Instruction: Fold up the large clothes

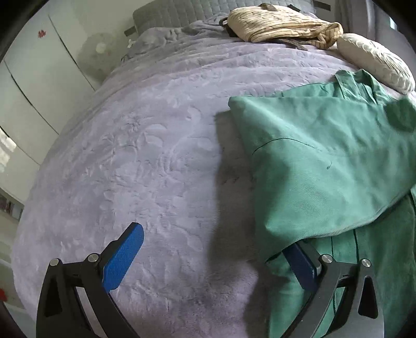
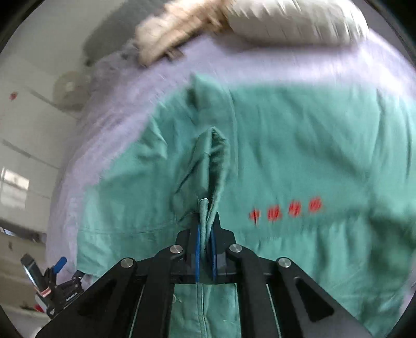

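Observation:
A large green garment [image 1: 325,166] lies partly folded on the lilac bedspread [image 1: 145,156], on the right of the left wrist view. My left gripper [image 1: 215,249] is open above the bedspread; its right finger [image 1: 301,265] sits under the garment's edge, its left finger [image 1: 122,257] over bare bedspread. In the right wrist view the green garment [image 2: 299,161] with red characters [image 2: 286,209] fills the bed. My right gripper [image 2: 205,228] is shut on a bunched edge of the garment and holds it up. The view is motion-blurred.
A striped cream cloth [image 1: 283,24] and a pale pillow [image 1: 377,62] lie at the head of the bed. White wardrobe doors [image 1: 31,85] and a fan [image 1: 97,54] stand to the left. The left gripper also shows at lower left in the right wrist view [image 2: 56,283].

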